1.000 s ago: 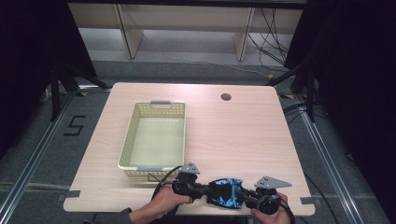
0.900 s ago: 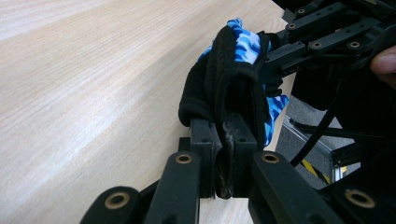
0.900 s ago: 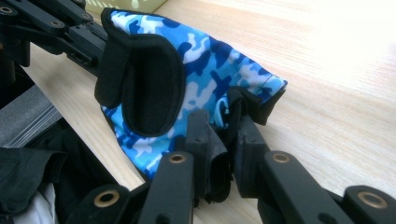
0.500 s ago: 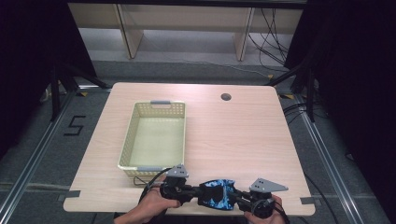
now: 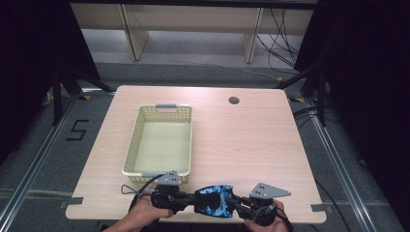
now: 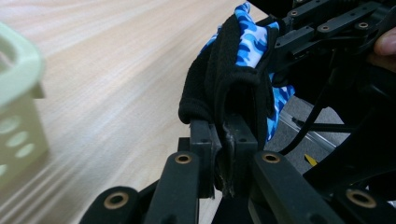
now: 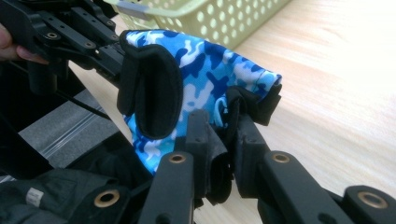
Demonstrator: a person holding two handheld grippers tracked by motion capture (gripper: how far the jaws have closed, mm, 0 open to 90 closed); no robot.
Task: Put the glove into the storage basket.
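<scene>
Surface: pale wood-grain table with rounded corners and a round cable hole near its far edge. Room: grey floor with metal rails at both sides, a taped figure five on the floor to the left, light wooden shelving behind, loose cables at the back right, dark curtains at either side. Other items: pale yellow-green perforated plastic basket with grey handles, empty, standing left of centre, just beyond the left gripper. Task item: blue camouflage-print glove with black trim, at the table's near edge, stretched between both tools. Left gripper pinched tight on the glove's black cuff edge; right gripper clamped on its opposite black hem.
</scene>
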